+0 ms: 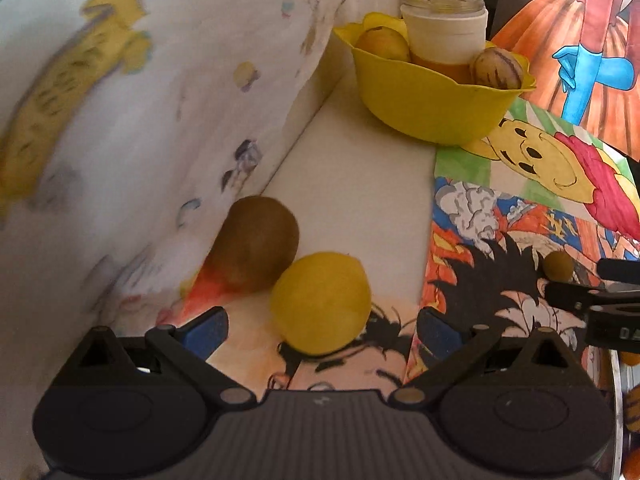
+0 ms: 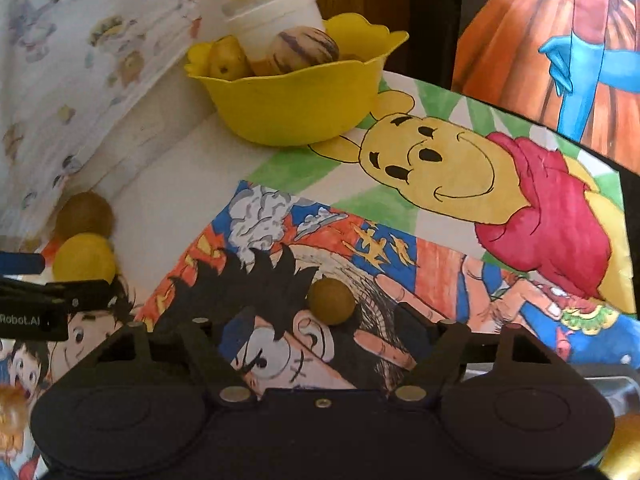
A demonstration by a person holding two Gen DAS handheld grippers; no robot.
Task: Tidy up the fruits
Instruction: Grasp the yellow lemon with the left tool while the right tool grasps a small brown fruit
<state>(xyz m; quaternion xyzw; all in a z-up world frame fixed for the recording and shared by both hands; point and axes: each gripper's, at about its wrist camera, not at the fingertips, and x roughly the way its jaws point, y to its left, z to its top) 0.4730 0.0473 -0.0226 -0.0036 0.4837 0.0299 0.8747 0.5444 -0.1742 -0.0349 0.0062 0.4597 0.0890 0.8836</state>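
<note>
A round yellow fruit (image 1: 320, 303) lies on the table just ahead of my open left gripper (image 1: 322, 328), between its blue-padded fingers. A brown kiwi (image 1: 256, 243) touches it behind, against the hanging cloth. In the right wrist view both show at the left: the yellow fruit (image 2: 85, 257) and the kiwi (image 2: 85, 214). A small brown round fruit (image 2: 330, 300) sits on the cartoon drawing just ahead of my open right gripper (image 2: 324, 334); it also shows in the left wrist view (image 1: 558, 265). A yellow bowl (image 1: 432, 104) (image 2: 296, 100) at the back holds a yellow fruit (image 1: 383, 43) and a striped melon (image 2: 304, 50).
A white jar (image 1: 445, 32) stands in the bowl. A printed white cloth (image 1: 152, 112) hangs along the left. Colourful drawings (image 2: 460, 184) cover the table. The right gripper's side (image 1: 592, 300) shows at the right edge. A metal tray edge (image 2: 612, 384) lies at lower right.
</note>
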